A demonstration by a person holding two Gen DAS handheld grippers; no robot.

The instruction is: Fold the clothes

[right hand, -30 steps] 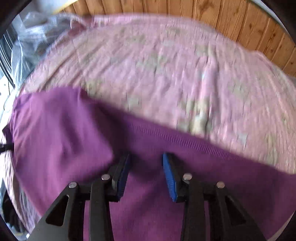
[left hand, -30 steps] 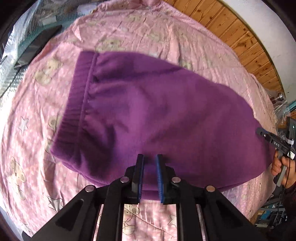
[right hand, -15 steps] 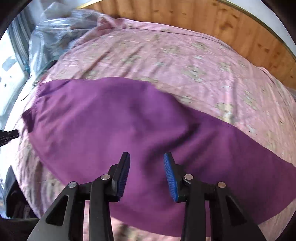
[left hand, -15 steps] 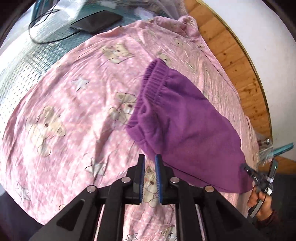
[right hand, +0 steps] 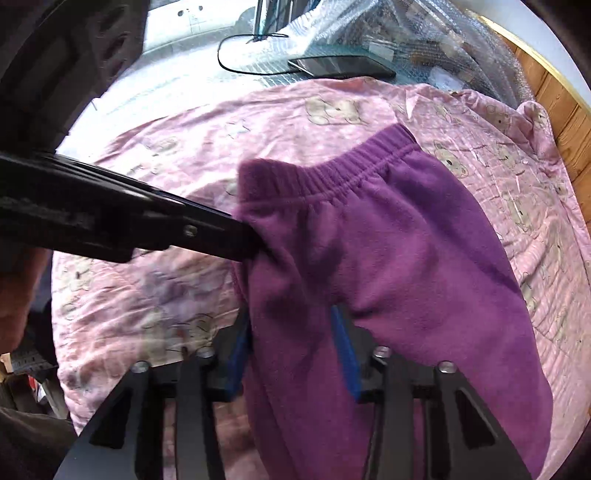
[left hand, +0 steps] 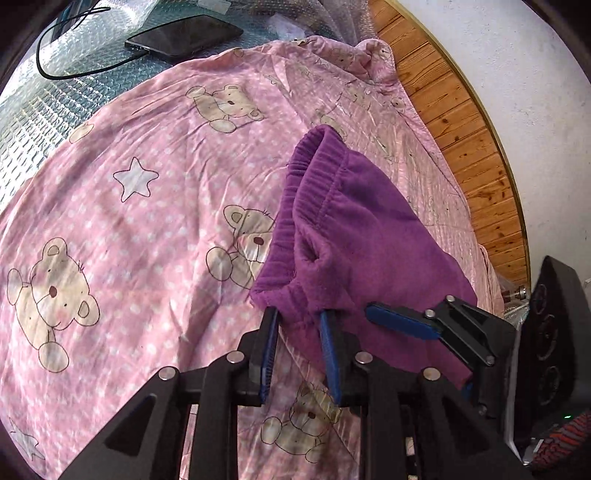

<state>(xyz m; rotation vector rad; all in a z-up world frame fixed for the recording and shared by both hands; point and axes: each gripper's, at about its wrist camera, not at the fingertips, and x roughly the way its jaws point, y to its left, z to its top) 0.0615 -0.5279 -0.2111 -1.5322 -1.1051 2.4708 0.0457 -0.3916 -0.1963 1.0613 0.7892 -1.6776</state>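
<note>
Purple fleece trousers (left hand: 369, 240) lying on pink bear-print bed sheet (left hand: 129, 221). You are holding left tongs (left hand: 299, 350) part open, waistband corner sitting between pads. Right tongs (right hand: 291, 354) gaping, fabric draping between, not pinched. Fleece soft, light, floppy, likely bunching; grip thick elastic waistband (right hand: 354, 162).

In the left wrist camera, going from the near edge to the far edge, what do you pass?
Left gripper → purple trousers → pink bear sheet → black tablet on bubble wrap.
</note>
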